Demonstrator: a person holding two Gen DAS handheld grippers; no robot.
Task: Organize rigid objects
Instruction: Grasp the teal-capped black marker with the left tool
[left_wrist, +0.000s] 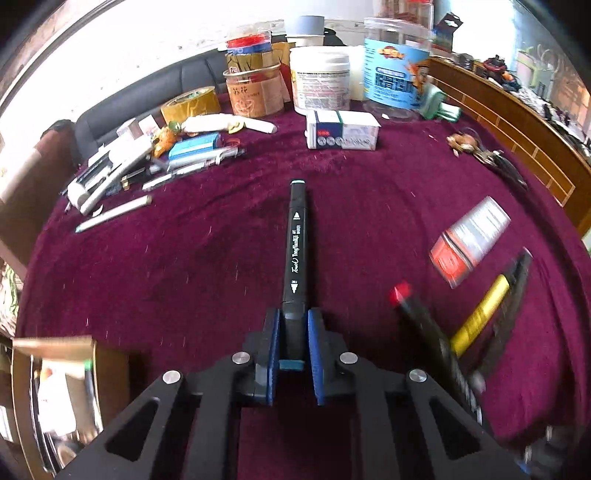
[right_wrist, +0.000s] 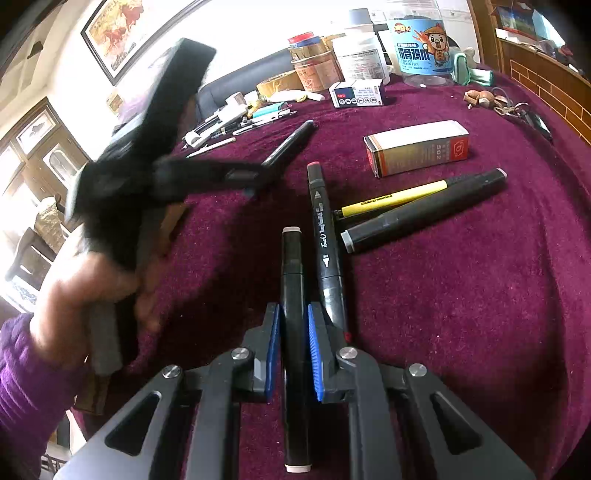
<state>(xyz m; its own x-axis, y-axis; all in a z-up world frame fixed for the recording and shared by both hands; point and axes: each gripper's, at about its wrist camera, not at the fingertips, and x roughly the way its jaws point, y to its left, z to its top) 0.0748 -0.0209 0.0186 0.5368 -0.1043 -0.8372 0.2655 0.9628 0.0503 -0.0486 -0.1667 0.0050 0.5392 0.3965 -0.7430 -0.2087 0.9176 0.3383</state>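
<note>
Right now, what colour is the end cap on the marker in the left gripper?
Teal, on the black marker clamped in the left gripper; clearest in the left wrist view.

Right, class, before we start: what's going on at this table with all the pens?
A person is tidying pens on a table covered in purple cloth, with a hand-held gripper in each hand. The left gripper is shut on a black marker with teal caps. The right gripper is shut on a black marker with pale caps. More markers, a yellow pen and a small box lie loose nearby.
</note>
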